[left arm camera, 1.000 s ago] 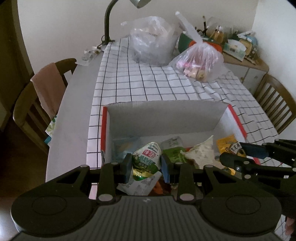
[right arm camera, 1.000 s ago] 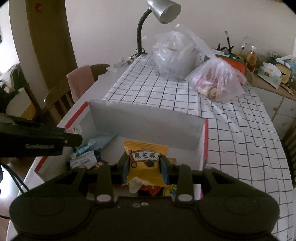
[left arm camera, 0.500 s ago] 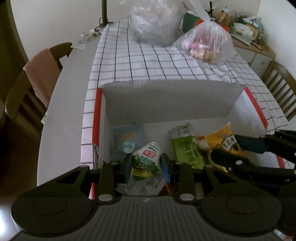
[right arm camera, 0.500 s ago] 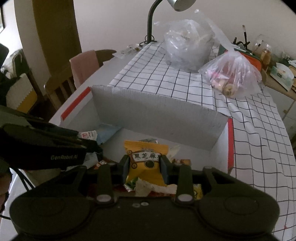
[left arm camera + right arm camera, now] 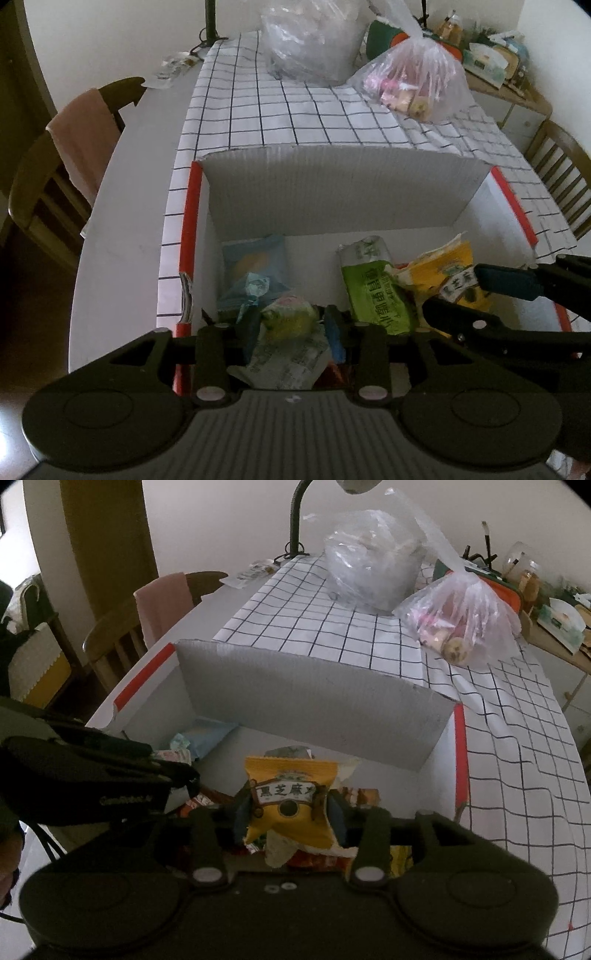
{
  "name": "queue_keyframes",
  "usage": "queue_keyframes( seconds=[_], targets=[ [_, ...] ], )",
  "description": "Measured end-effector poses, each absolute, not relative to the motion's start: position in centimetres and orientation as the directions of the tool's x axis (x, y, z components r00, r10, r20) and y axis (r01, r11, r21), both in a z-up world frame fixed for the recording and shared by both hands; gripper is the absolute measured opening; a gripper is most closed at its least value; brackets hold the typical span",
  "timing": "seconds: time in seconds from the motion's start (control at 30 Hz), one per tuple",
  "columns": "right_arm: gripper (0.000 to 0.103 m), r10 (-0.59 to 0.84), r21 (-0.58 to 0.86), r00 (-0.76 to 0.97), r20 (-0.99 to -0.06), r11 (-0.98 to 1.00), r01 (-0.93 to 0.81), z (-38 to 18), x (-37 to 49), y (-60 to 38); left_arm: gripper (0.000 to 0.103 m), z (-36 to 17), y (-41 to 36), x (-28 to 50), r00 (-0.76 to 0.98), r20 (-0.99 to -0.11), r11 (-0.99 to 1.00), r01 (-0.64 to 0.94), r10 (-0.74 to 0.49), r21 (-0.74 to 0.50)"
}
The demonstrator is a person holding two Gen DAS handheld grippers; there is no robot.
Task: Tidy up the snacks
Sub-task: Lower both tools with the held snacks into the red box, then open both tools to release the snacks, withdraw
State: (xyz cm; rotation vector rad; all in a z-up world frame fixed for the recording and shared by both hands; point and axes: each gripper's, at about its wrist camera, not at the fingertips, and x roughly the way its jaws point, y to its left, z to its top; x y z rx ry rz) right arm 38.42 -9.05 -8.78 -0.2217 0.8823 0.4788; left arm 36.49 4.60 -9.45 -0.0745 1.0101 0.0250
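Observation:
A white cardboard box (image 5: 332, 192) with red-taped edges sits on the table; it also shows in the right wrist view (image 5: 314, 698). My left gripper (image 5: 291, 325) is shut on a green and white snack packet (image 5: 291, 332) at the box's near left. My right gripper (image 5: 290, 808) is shut on a yellow snack packet (image 5: 291, 794) over the box's near side; this packet shows in the left wrist view (image 5: 450, 273) at the right. In the box lie a blue packet (image 5: 255, 262) and a green packet (image 5: 373, 288).
A checked cloth (image 5: 295, 110) covers the table behind the box. Two clear plastic bags (image 5: 417, 81) stand at the far end by a lamp stem (image 5: 295, 524). Wooden chairs stand left (image 5: 55, 177) and right (image 5: 557, 166). A cluttered cabinet (image 5: 495, 62) is far right.
Both grippers have moved forward and down over the box, each still holding its packet. The box now fills more of both views.

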Motion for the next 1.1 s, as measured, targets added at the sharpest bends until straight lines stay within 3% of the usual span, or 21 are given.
queue_keyframes(
  seconds=[0.37,0.57,1.1],
  targets=[
    [0.072,0.342,0.043,0.578,-0.741,0.883,-0.468,-6.2,36.5,-11.2,0.067,-6.8,4.4,33.1,0.606,-0.795,0.995,-0.076,-0.004,-0.063],
    [0.086,0.362,0.051,0.603,-0.711,0.881,-0.470,-4.7,34.7,-12.5,0.068,-5.4,3.7,31.0,0.634,-0.773,0.995,-0.070,-0.005,-0.064],
    [0.100,0.417,0.085,0.636,-0.649,0.871,-0.484,-1.7,29.8,-16.1,0.070,-2.6,1.4,25.2,0.686,-0.728,0.995,-0.068,-0.002,-0.067]
  ],
)
